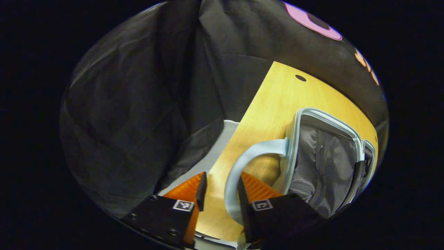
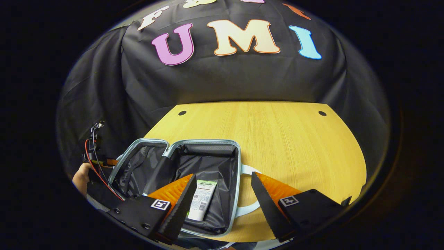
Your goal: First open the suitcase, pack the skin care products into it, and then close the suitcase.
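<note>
Packing is done and closing comes next, to judge by how things lie: the suitcase point(image 2: 194, 163) rests open on the wooden table point(image 2: 295, 139), both halves flat, and a skin care tube point(image 2: 202, 200) lies on the dark lining of the half nearer the right gripper point(image 2: 222, 201). That gripper hovers above this half with its fingers spread wide and nothing between them; the tube shows through the gap but is untouched. In the left gripper view, the left gripper point(image 1: 220, 194) straddles the pale blue handle point(image 1: 242, 163) on the outer edge of the suitcase's other half, the one with the grey mesh pocket point(image 1: 322, 163). Its fingers stand apart, one on each side of the handle loop, and whether either presses on it cannot be told. A good close would need a firm pinch on that handle first, then a swing of this half over the hinge toward the tube's half, the right gripper drawn clear of the rim.
</note>
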Demonstrator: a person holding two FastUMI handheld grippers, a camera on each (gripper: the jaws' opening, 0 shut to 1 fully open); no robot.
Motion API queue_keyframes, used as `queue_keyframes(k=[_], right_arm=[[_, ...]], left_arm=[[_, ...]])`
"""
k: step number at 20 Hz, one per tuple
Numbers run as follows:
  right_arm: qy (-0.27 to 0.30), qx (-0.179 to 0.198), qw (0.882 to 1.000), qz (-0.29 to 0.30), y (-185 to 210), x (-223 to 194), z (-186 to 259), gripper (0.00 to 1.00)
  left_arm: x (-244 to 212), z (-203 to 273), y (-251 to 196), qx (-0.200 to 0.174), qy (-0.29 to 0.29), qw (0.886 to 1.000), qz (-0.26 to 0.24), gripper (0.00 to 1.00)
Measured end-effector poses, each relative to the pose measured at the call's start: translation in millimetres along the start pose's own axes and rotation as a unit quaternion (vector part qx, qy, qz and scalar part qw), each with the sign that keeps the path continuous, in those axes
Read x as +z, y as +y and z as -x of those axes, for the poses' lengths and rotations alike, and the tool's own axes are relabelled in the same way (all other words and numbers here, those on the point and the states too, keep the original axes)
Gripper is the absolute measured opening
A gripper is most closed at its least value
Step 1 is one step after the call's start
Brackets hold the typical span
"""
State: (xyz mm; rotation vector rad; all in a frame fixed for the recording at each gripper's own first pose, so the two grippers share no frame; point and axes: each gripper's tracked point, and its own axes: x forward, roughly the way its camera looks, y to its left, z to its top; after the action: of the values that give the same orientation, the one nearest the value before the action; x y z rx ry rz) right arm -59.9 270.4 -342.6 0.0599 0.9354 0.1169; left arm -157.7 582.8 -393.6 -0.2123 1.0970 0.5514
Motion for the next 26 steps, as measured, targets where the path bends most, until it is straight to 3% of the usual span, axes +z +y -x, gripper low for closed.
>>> queue_keyframes(k=[3, 5, 14, 19, 26], right_arm=[[-0.010, -0.002, 1.000, -0.001, -3.5, 4.9, 5.1, 0.98], [-0.021, 0.001, 1.000, 0.003, -4.6, 11.9, 10.7, 0.98], [-0.070, 0.027, 0.997, 0.021, -42.7, 36.4, 23.7, 0.98], [-0.068, 0.045, 0.997, 0.006, -77.9, 41.0, 30.6, 0.98], [-0.084, 0.053, 0.995, -0.004, -124.1, 53.4, 44.3, 0.98]], left_arm=[[-1.3, -2.2, -16.3, 0.007, -0.004, 1.000, -0.016, 0.10], [4.8, 11.8, -20.0, 0.009, -0.017, 1.000, -0.022, 0.03], [54.7, 106.3, -48.2, 0.033, -0.120, 0.992, -0.038, 0.01], [73.0, 177.1, -97.6, 0.042, -0.170, 0.981, -0.077, 0.01], [83.0, 239.4, -170.9, 0.008, -0.212, 0.974, -0.082, 0.00]])
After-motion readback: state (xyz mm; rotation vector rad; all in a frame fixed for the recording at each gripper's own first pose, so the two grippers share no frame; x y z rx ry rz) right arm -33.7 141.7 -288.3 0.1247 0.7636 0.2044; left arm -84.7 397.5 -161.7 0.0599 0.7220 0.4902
